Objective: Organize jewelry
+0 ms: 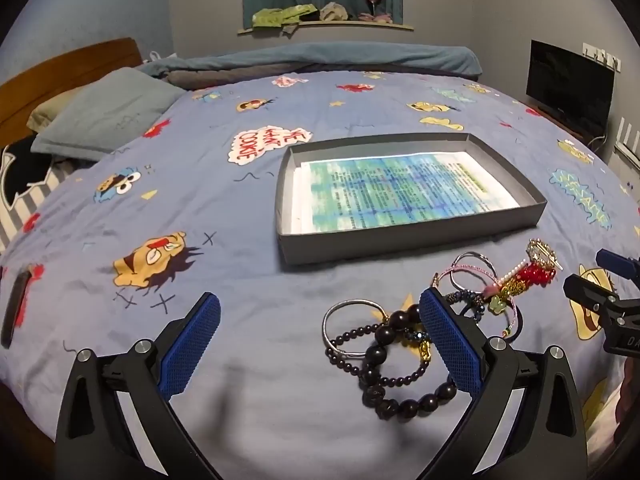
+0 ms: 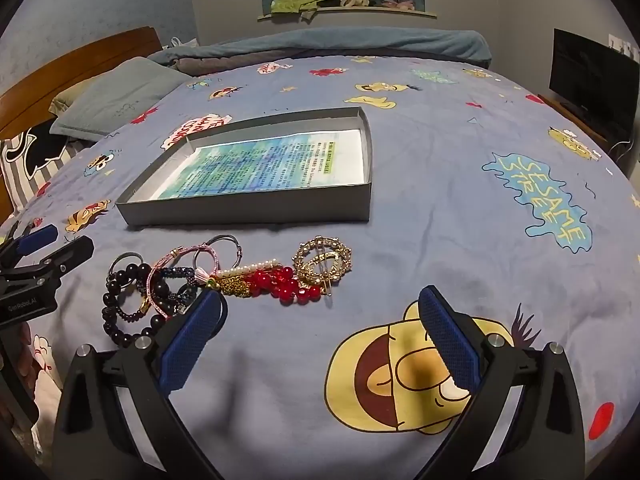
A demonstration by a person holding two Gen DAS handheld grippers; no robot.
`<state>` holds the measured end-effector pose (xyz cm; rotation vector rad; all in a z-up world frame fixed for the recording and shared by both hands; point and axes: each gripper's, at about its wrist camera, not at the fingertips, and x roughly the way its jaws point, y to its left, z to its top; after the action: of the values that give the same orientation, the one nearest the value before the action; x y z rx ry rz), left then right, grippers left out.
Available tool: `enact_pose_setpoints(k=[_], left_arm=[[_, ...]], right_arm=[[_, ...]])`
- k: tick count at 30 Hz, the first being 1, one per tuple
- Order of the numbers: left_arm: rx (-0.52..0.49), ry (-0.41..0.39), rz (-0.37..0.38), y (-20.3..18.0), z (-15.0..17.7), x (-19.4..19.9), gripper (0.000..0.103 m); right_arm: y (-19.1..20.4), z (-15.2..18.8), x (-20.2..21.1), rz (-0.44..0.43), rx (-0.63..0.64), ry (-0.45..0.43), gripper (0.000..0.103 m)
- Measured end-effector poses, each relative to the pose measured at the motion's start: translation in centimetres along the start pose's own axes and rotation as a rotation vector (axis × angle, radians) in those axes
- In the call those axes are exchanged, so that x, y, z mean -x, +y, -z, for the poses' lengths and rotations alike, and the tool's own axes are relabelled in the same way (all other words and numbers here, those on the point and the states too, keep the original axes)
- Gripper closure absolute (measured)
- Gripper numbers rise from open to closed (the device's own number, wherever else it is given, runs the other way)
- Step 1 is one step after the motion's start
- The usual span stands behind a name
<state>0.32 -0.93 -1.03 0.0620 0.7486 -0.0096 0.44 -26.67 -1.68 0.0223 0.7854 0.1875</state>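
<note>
A pile of jewelry lies on the blue bedspread in front of a shallow grey box (image 1: pixel 408 236) (image 2: pixel 248 210) lined with a printed sheet. The pile holds a dark bead bracelet (image 1: pixel 384 364) (image 2: pixel 116 312), a silver bangle (image 1: pixel 352 304), a red bead piece (image 1: pixel 536 274) (image 2: pixel 286 282) and a gold hair clip (image 2: pixel 322 262). My left gripper (image 1: pixel 320 320) is open and empty, low over the bed, its right finger beside the dark beads. My right gripper (image 2: pixel 320 316) is open and empty, just right of the pile.
Pillows (image 1: pixel 104 116) and a wooden headboard (image 1: pixel 60 68) are at the left. A folded blanket (image 1: pixel 320 58) lies at the far edge. A dark screen (image 1: pixel 568 88) stands at the right. A dark phone-like object (image 1: pixel 16 308) lies at the near left.
</note>
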Motion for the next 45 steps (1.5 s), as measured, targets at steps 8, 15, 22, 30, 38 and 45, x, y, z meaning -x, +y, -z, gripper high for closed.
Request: enact_pose_setpoints(k=[8, 15, 22, 30, 38, 45], left_arm=[[-0.005, 0.0, -0.003, -0.35, 0.2, -0.11, 0.004], [-0.005, 0.003, 0.001, -0.37, 0.2, -0.06, 0.004], [-0.006, 0.001, -0.001, -0.68, 0.34, 0.19, 0.004], [-0.005, 0.002, 0.0, -0.32, 0.4, -0.04, 0.004], [0.0, 0.008, 0.002, -0.15, 0.42, -0.09, 0.004], [-0.002, 0.008, 0.002, -0.17, 0.39, -0.14, 0.004]], right_arm=[[-0.39, -0.1, 0.14, -0.007, -0.011, 0.0, 0.005], [-0.32, -0.04, 0.14, -0.008, -0.01, 0.002, 0.005], [-0.24, -0.08, 0.29, -0.007, -0.012, 0.0, 0.005], [-0.37, -0.14, 0.21, -0.009, -0.014, 0.003, 0.005], [-0.49, -0.16, 0.0, -0.011, -0.017, 0.01, 0.005], [-0.48, -0.22, -0.1, -0.011, -0.018, 0.01, 0.005]])
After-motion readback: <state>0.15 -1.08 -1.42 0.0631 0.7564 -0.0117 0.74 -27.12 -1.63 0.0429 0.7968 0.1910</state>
